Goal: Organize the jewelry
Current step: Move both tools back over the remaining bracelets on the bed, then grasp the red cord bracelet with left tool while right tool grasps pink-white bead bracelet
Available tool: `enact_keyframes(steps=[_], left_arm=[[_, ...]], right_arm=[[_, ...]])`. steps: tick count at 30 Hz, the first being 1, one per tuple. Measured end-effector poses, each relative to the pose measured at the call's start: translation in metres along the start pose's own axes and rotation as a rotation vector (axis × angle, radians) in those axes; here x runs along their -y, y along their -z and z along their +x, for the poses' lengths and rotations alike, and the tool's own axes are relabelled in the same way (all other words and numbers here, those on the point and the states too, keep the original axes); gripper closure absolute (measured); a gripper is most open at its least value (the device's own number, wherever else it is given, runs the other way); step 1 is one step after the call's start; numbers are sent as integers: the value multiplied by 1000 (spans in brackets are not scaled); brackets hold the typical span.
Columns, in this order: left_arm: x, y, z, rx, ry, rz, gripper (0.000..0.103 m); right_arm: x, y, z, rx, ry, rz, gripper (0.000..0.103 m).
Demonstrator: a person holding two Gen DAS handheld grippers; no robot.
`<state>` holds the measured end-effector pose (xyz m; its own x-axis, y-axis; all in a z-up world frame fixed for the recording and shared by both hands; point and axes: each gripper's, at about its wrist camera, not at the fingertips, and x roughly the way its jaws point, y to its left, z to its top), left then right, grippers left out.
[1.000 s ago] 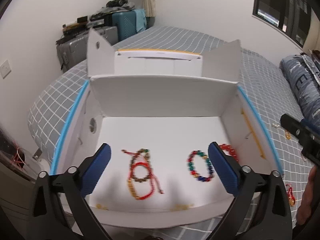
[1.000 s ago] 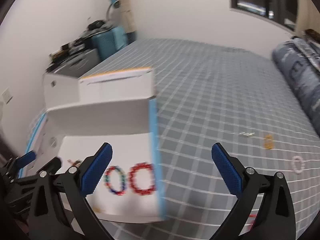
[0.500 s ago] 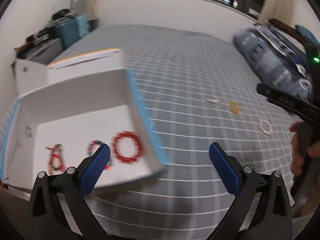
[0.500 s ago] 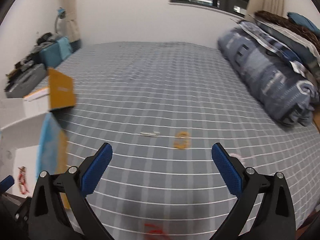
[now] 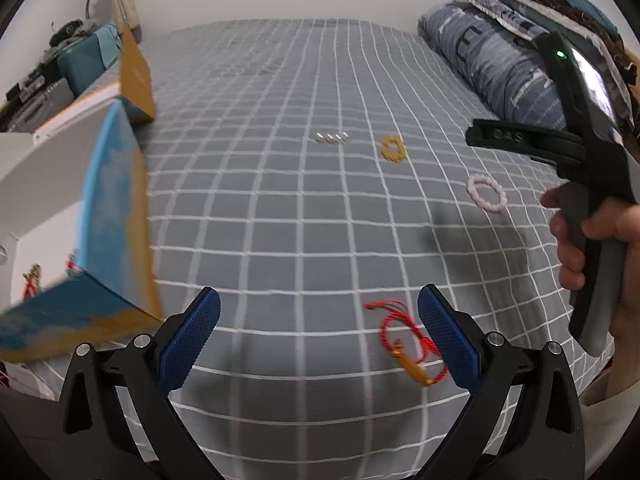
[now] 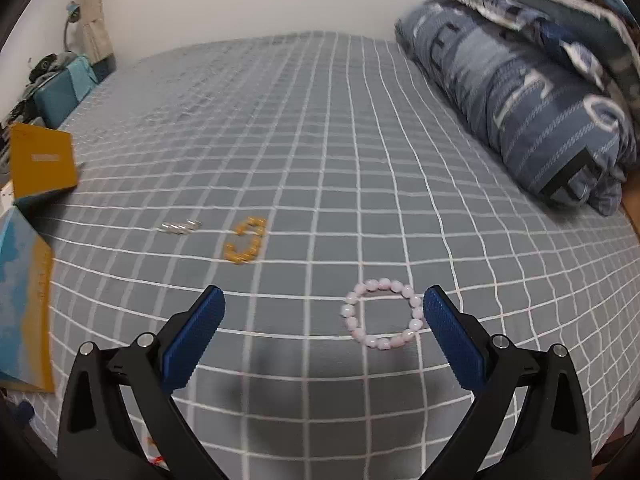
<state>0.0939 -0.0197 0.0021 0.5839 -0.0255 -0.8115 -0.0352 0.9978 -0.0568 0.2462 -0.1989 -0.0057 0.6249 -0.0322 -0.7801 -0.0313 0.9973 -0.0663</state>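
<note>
Grey checked bedding covers the whole work surface, with a rolled blue quilt along its far right side and luggage stacked at the far left. At the left edge a white box with blue and orange sides is seen; some beaded pieces can be made out inside it, so part of the sorting is judged done. Four pieces are left on the bedding: a red cord bracelet near the left gripper, a pink bead bracelet near the right gripper, a yellow bead bracelet farther off, and a short silver piece just left of it. Both tools are held spread wide and nothing is grasped. The red cord is partly hidden behind the left gripper's right finger; the pink ring lies just inside the right gripper's right finger. Open bedding is seen around every loose piece, well apart from the quilt. The box wall beside the left gripper is judged the only obstacle to be cleared on the carry back.
</note>
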Motion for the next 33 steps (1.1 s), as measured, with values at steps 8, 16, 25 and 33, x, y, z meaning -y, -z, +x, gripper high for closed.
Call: enact_keyframes(steps=[8,16,25,33], left_arm=[[36,15,40,-84,20,15,6],[56,29,70,-129,10,11,6],[57,40,78,-119,-37,24,16],[56,38,70,-125,-38,42,66]], right_arm=[[34,12,55,-91,3,27,8],[55,31,90,-168,-20,57,16],[59,33,91,-179,1,77,45],[56,32,90,-180,-6,73,89]])
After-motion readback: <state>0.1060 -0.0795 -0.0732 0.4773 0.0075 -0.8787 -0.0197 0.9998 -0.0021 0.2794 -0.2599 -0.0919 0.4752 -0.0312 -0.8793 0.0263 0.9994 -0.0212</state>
